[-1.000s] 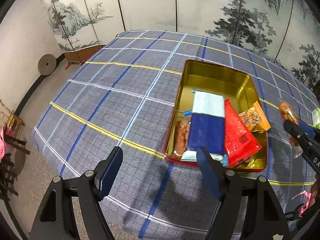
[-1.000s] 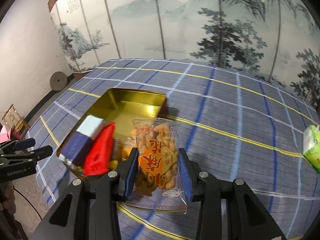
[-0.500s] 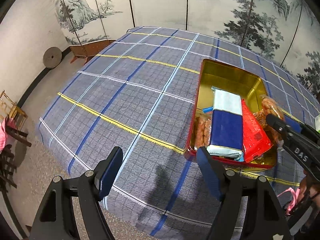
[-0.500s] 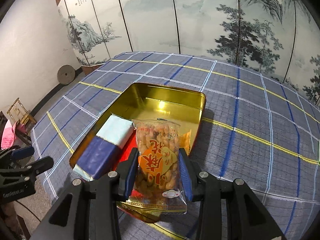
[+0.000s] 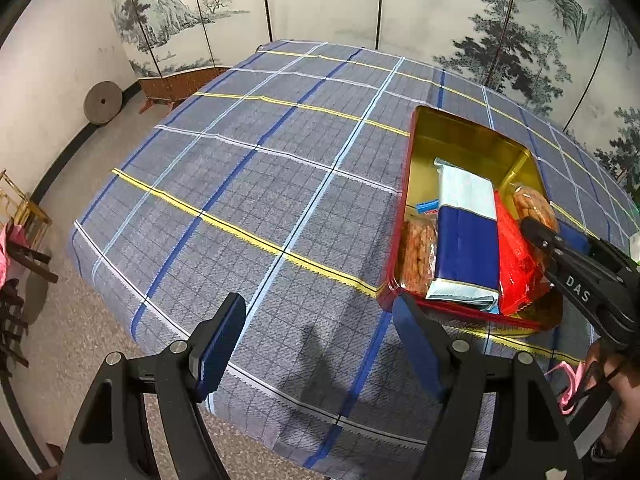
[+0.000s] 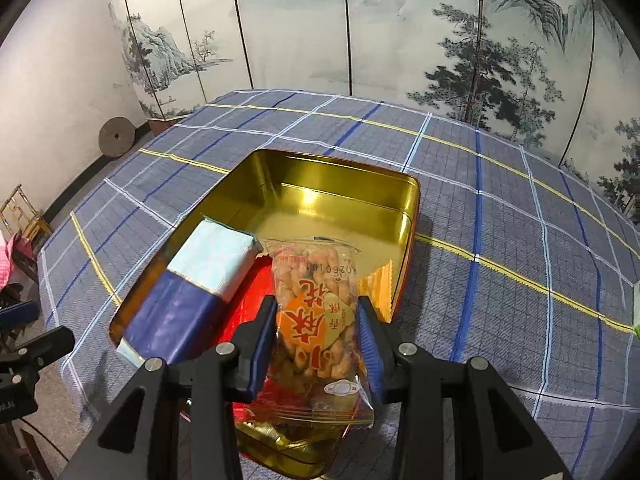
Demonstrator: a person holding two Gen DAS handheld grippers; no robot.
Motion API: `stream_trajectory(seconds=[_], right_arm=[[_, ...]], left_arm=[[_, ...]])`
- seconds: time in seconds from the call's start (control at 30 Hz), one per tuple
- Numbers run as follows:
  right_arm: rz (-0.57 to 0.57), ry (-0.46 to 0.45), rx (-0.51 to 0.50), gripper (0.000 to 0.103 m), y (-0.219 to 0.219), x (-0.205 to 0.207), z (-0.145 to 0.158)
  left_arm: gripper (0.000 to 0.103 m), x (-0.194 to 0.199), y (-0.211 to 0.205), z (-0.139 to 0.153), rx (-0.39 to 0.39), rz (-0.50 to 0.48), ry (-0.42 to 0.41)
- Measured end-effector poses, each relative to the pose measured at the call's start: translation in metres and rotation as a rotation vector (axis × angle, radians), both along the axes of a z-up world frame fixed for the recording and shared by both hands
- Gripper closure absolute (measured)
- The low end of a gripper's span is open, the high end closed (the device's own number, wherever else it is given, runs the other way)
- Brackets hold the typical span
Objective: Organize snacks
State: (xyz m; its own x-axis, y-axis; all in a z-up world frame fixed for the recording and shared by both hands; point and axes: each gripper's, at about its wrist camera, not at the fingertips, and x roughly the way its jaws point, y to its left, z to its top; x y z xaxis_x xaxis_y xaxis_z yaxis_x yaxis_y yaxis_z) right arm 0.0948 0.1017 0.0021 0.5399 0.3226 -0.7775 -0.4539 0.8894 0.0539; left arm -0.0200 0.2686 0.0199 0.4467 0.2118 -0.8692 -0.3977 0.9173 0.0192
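Peanut bag [image 6: 316, 312] carried over gold tin [image 6: 340, 184], clear, orange-labelled, right gripper [image 6: 317, 336] grasping it, left gripper [image 5: 320, 344] released

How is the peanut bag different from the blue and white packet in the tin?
The peanut bag is see-through with an orange label; the blue and white packet is solid-coloured. The peanut bag is pinched in the right tool above the tin; the packet lies inside it, ungripped. The packet is longer. Both are sealed snacks.
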Motion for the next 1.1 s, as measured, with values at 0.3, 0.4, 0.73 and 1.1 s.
stream_trajectory(seconds=[0.3, 0.4, 0.73, 1.1], right_arm=[[-0.014, -0.018, -0.026, 0.061, 0.008, -0.001, -0.001], [-0.015, -0.019, -0.027, 0.061, 0.008, -0.002, -0.001], [-0.027, -0.008, -0.028, 0.047, 0.006, -0.006, -0.001], [-0.023, -0.023, -0.043, 0.02, 0.005, -0.017, 0.008]], left_arm=[[0.03, 0.0, -0.004, -0.001, -0.007, -0.01, -0.002], [0.03, 0.0, -0.006, -0.001, -0.009, -0.016, -0.002], [0.028, -0.001, -0.015, 0.001, -0.002, -0.033, -0.001], [0.027, 0.0, -0.024, 0.002, 0.01, -0.043, 0.002]])
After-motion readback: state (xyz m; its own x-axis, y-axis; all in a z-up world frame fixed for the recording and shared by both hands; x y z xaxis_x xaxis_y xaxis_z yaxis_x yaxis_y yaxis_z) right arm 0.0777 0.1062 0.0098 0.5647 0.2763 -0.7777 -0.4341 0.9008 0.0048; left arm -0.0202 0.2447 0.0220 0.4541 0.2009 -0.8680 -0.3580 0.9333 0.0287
